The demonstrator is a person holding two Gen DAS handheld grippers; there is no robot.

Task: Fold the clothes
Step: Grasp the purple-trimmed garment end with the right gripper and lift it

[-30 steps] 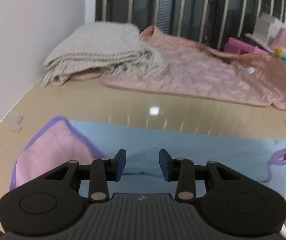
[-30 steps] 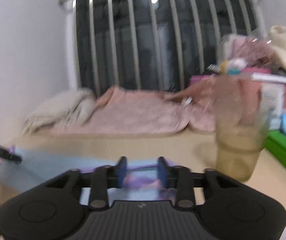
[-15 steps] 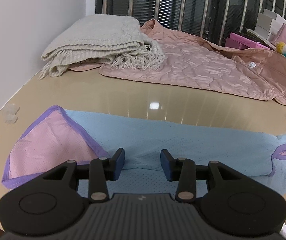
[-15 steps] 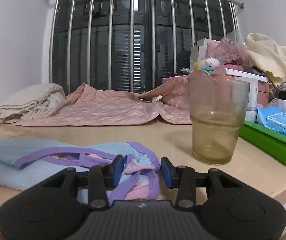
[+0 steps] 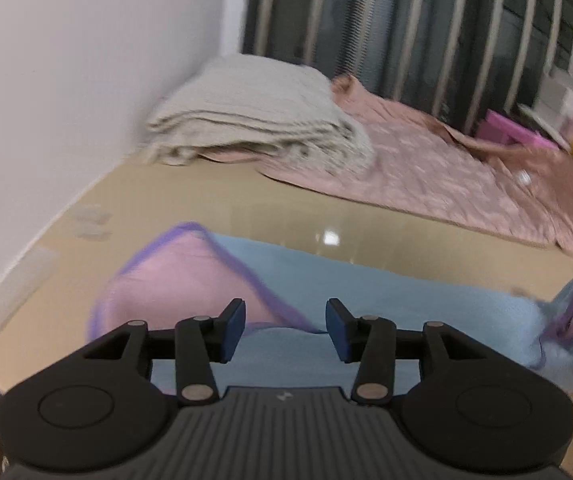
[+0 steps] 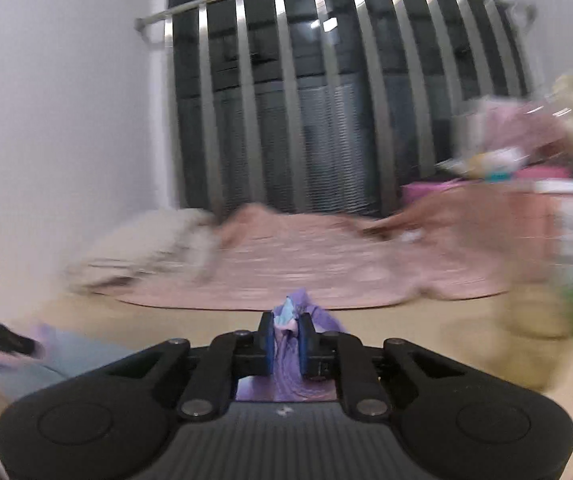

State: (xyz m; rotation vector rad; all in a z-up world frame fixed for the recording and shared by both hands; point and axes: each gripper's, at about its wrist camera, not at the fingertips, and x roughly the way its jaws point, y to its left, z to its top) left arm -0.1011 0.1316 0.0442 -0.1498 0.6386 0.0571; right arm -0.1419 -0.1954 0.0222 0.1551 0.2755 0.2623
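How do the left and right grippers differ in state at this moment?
The left gripper has its jaws apart and opening, with nothing pinched; the blue garment lies on the table beyond them. The right gripper has its jaws closing on a bunched purple-trimmed end of the garment, pads pressing on the cloth. The left points down at the flat cloth; the right looks nearly level toward the window bars. Both are the same black tool with blue pads.

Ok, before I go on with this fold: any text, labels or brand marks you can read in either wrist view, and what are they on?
No words or numbers can be read in either view.
Left gripper: a small pale mark on its housing, a logo, not letters.
Right gripper: the same kind of mark, blurred.
Boxes and packets at the right: any print is lost in motion blur.
Blue garment: no label showing.
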